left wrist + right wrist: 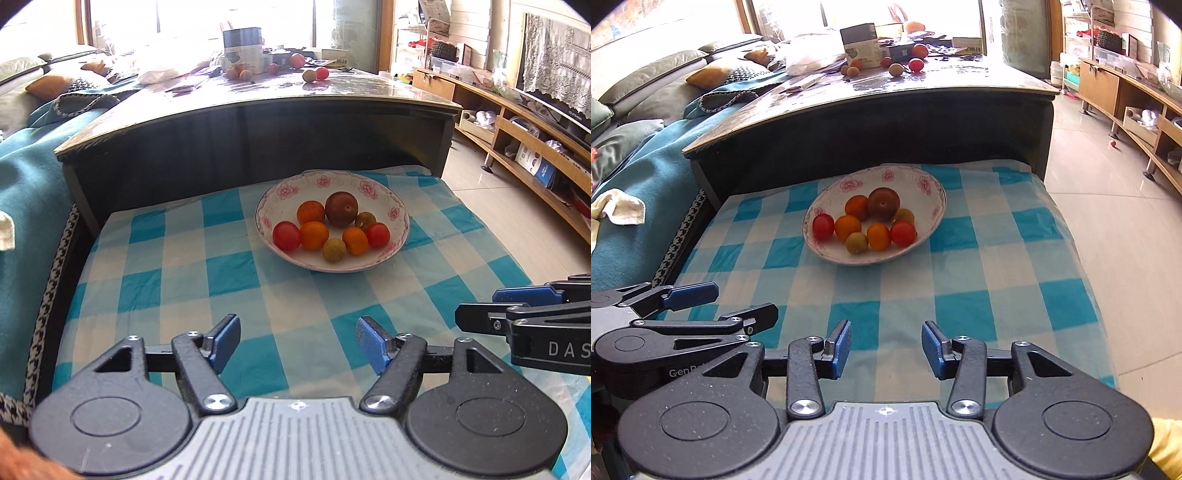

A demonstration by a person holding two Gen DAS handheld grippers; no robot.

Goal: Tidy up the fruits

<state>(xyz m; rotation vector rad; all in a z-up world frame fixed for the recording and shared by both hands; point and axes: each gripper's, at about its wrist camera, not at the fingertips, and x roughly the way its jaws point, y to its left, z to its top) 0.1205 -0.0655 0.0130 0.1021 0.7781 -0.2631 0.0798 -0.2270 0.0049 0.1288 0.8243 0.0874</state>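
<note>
Now hovering low over the checked cloth (166, 258), left gripper (297, 343) and right gripper (885, 349) both spread apart, empty. 8 fruits bunched in the floral bowl (400, 229) ahead. Risk: round tomato (286, 235) rolling off under a careless pinch.

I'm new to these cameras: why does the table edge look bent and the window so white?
Left wrist view: the fisheye lens bows the dark wooden table's edge; the bright window is overexposed. Right wrist view: same bowing, plus glare on the glossy tabletop.
</note>
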